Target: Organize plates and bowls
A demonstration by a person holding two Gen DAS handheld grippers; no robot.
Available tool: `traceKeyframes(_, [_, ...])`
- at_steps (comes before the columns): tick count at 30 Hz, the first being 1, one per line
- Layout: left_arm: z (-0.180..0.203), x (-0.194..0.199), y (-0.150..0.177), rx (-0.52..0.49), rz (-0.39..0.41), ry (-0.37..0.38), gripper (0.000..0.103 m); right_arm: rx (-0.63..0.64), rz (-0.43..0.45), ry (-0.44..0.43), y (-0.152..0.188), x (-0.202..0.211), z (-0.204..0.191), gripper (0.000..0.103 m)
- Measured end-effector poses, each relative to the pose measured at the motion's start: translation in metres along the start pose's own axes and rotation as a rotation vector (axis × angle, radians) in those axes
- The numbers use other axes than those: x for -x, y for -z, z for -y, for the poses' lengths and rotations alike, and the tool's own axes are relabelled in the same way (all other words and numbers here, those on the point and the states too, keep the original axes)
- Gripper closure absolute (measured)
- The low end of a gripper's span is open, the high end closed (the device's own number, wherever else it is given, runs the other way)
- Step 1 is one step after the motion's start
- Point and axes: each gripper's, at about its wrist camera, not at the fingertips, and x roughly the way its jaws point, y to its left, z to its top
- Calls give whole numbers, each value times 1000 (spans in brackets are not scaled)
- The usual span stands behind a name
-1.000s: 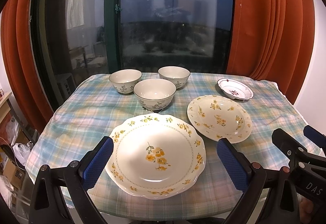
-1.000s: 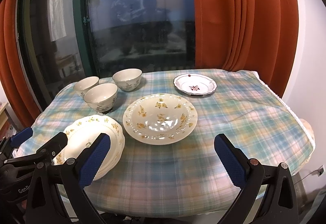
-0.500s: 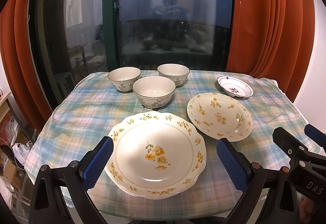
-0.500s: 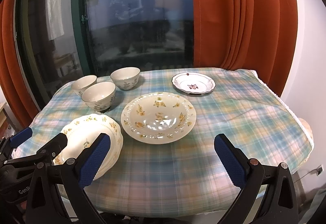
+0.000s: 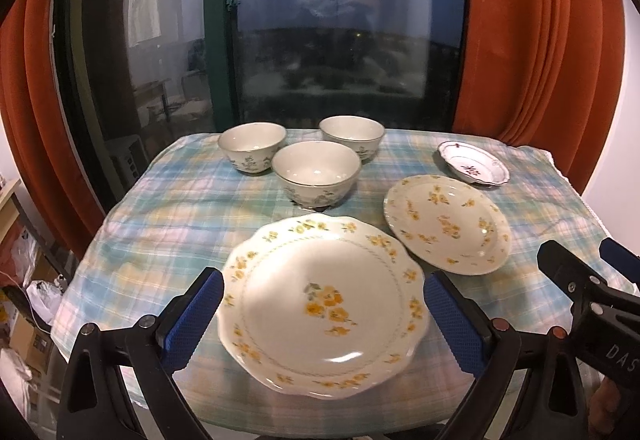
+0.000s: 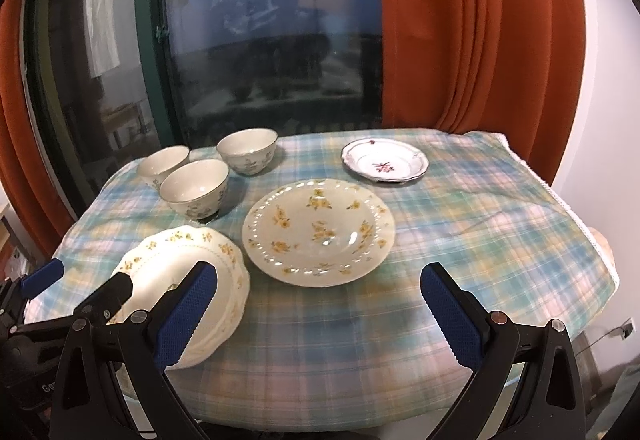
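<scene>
A large scalloped plate with yellow flowers (image 5: 324, 308) lies at the table's near left edge; it also shows in the right wrist view (image 6: 188, 260). A round yellow-flowered plate (image 5: 446, 224) (image 6: 318, 230) lies beside it. A small plate with a red flower (image 5: 473, 167) (image 6: 385, 160) sits at the far right. Three floral bowls (image 5: 316, 173) (image 6: 195, 188) stand at the far left. My left gripper (image 5: 324, 324) is open, its fingers either side of the large plate. My right gripper (image 6: 318, 316) is open and empty over the near cloth.
The table has a plaid cloth (image 6: 460, 224) with a rounded drooping edge. Red curtains (image 6: 460, 31) and a dark glass door (image 5: 340, 19) stand behind the table. The right gripper shows at the right edge of the left wrist view (image 5: 588, 292).
Both grippers have moved slightly forward and lower toward the table. The dishes have not moved.
</scene>
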Motion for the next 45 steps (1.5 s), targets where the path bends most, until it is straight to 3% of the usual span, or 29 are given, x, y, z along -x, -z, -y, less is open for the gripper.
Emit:
traceKeyframes(13, [-58,-63,-27,1,-175,-1,7,4,-137,2,-24,-58,-64,2])
traceKeyframes(27, [-79,-144,-3,28,-436,61,21,-41,-400,42,0,-139,-96,10])
traceKeyframes(34, [-77,-162,10,17,-503,87,29,-49,-484,55,20,-161,-100,15])
traceKeyframes(38, [-76,-163,8,-10,-503,87,30,-69,-504,47,24,-168,-97,17])
traceKeyframes(45, [-73,-169,6,-48,-534,142,30,-71,-537,52,26,-176,-103,32])
